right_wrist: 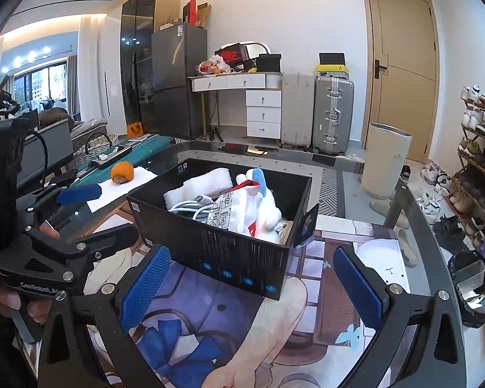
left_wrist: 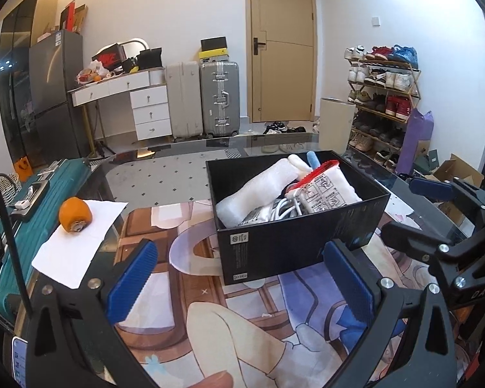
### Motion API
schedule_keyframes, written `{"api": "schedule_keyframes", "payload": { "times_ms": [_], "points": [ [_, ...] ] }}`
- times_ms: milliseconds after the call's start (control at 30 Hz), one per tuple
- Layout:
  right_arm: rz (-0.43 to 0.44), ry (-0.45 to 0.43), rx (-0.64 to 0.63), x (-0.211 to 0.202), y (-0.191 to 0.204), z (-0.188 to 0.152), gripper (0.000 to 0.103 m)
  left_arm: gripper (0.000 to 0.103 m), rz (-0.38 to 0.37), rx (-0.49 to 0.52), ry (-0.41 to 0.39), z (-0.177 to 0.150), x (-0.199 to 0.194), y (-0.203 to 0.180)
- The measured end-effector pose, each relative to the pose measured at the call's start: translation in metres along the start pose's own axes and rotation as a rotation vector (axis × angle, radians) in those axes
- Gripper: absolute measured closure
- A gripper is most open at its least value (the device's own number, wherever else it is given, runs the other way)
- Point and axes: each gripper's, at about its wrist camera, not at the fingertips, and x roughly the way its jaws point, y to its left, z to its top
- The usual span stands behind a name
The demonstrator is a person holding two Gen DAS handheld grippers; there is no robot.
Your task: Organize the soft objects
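Both tools spread and empty: left tool (left_wrist: 239, 286) and right tool (right_wrist: 252, 286) low in frame, black box (left_wrist: 294, 245) of soft items mid-frame on desk (left_wrist: 165, 174).

Black box (left_wrist: 284, 245) open, upright on printed mat. Inside, heaped: white foam roll (left_wrist: 252, 190), white plush toy (right_wrist: 268, 207), printed plastic bag (left_wrist: 323, 194), white cable (right_wrist: 190, 208).

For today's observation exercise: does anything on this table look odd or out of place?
Yes. An orange persimmon-like fruit sits on a white paper sheet at the table's left edge, a food item beside the black cardboard box of soft things. The box's near right corner flap also splays open.
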Motion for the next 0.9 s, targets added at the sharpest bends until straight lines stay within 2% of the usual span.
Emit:
{"api": "schedule_keyframes", "payload": {
  "times_ms": [367, 900],
  "points": [
    [-0.03, -0.031, -0.006, -0.0045, 0.0001, -0.0026, 0.001, 0.0, -0.013, -0.02, -0.013, -0.0002, -0.0026, 0.0034],
    [-0.025, -0.04, -0.008, -0.0041, -0.0027, -0.003, 0.001, 0.0, -0.012, -0.036, -0.01, -0.0001, -0.0017, 0.0057]
  ]
}}
